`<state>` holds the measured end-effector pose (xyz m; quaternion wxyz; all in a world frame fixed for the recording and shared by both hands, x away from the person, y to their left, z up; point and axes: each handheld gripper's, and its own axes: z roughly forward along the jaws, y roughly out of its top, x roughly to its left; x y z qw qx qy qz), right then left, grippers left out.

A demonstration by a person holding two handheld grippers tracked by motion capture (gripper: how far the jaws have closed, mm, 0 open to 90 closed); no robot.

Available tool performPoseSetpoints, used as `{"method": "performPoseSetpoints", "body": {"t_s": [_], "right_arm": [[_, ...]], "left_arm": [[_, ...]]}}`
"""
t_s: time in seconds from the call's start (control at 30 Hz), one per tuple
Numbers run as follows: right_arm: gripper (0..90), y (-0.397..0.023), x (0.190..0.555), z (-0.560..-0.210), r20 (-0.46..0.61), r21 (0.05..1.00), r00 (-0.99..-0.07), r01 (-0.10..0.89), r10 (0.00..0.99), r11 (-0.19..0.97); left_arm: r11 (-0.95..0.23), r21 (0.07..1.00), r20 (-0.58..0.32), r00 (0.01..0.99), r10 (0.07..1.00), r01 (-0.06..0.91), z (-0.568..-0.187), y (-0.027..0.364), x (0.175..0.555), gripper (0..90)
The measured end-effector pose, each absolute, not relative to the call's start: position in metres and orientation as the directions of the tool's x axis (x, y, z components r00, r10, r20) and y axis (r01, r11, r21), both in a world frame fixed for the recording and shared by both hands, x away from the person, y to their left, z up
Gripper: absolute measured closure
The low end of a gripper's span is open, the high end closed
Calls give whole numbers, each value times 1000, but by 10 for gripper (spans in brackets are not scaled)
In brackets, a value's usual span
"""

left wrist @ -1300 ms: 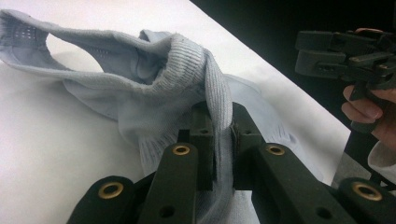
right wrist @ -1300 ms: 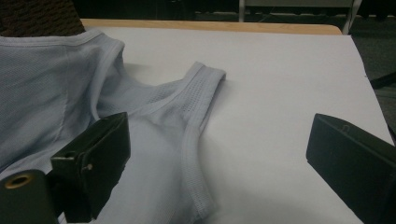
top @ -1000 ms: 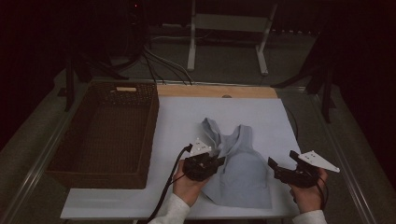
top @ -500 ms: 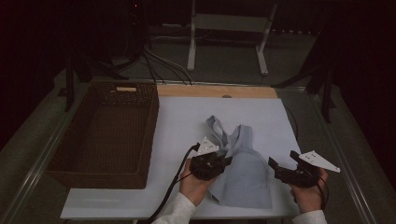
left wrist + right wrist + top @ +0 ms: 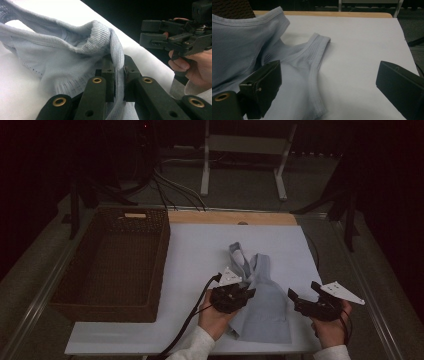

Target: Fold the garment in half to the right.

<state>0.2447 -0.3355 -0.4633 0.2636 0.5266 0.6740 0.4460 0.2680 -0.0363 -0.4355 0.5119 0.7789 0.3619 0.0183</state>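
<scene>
A light blue sleeveless knit top [image 5: 267,312] lies on the white table [image 5: 200,245], hem toward the front edge and straps toward the back. My left gripper [image 5: 249,293] sits over the top's left side. In the left gripper view it [image 5: 119,65] is shut on a ribbed edge of the top [image 5: 62,52], which bunches up above the jaws. My right gripper [image 5: 304,291] hovers just right of the top, jaws wide apart with nothing between them. In the right gripper view it [image 5: 329,68] looks over the top [image 5: 237,40] and a strap [image 5: 318,47].
A dark wicker basket [image 5: 161,265] stands on the left of the table, its inside dark. A wooden strip [image 5: 230,217] runs along the table's back edge. Behind it are cables and a white stand [image 5: 245,150] on the floor. Bare white table lies between basket and top.
My left gripper has shifted a little to the right with the top's edge, drawing the left side over so the top looks narrower. The right hand has stayed put.
</scene>
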Motion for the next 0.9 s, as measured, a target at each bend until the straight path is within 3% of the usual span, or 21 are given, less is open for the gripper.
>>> {"method": "performPoseSetpoints", "body": {"t_s": [0.9], "right_arm": [[66,-336,244,-463,116,878,-306,477,945,47]], "left_arm": [[-234,805,-348,753,559,546,-442,-55,270,830]]}}
